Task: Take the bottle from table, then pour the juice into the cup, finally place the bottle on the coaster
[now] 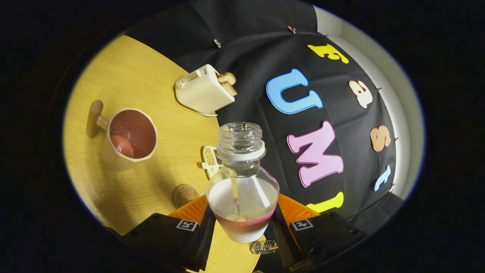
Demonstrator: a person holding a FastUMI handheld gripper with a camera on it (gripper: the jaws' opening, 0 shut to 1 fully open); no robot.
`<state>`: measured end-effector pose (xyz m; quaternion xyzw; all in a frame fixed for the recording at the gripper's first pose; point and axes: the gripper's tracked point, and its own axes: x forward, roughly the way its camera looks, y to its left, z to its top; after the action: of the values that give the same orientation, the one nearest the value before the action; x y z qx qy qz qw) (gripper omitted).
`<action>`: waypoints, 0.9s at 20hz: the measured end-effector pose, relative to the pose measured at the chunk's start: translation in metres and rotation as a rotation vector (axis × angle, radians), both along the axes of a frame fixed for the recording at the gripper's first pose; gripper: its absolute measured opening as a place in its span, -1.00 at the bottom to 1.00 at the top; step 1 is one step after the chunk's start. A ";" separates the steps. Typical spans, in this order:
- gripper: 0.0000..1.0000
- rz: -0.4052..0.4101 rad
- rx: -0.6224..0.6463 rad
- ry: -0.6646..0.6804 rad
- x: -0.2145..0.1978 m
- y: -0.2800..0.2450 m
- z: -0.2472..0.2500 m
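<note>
While jaws (241,231) clamp bottle (242,182), cup (130,138) sits nearby.

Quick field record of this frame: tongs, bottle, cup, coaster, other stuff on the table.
tongs: shut on the bottle, one finger pressing each side of its lower body
bottle: uncapped, held tilted, mouth pointing away from the tongs; pale liquid in the lower part
cup: on the table, wooden handle, reddish inside, some pink liquid in it
coaster: round, flat on table, just ahead of one finger, nothing on it
toaster: beyond cup, bread in slots
</note>
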<state>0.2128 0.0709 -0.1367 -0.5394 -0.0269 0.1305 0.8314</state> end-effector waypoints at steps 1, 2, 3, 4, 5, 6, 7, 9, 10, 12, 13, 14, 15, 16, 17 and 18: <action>0.48 0.009 -0.027 -0.008 0.001 0.004 -0.002; 0.48 0.020 -0.056 -0.016 0.001 0.009 -0.004; 0.48 0.034 -0.087 -0.028 0.004 0.014 -0.006; 0.48 0.049 -0.118 -0.043 0.004 0.017 -0.006; 0.48 0.066 -0.148 -0.055 0.005 0.022 -0.009; 0.48 0.081 -0.175 -0.064 0.005 0.024 -0.011; 0.48 0.095 -0.197 -0.071 0.006 0.027 -0.014; 0.48 0.118 -0.236 -0.084 0.008 0.032 -0.018; 0.48 0.133 -0.253 -0.087 0.006 0.034 -0.021; 0.48 0.171 -0.303 -0.112 0.008 0.042 -0.023; 0.48 0.189 -0.329 -0.128 0.007 0.044 -0.023; 0.48 0.204 -0.349 -0.139 0.006 0.047 -0.023; 0.48 0.215 -0.365 -0.148 0.009 0.049 -0.025; 0.48 0.221 -0.377 -0.153 0.010 0.050 -0.025; 0.48 0.234 -0.388 -0.155 0.010 0.053 -0.028; 0.48 0.242 -0.405 -0.165 0.009 0.055 -0.029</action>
<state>0.2223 0.1259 -0.1658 -0.6967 -0.1323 0.1875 0.6796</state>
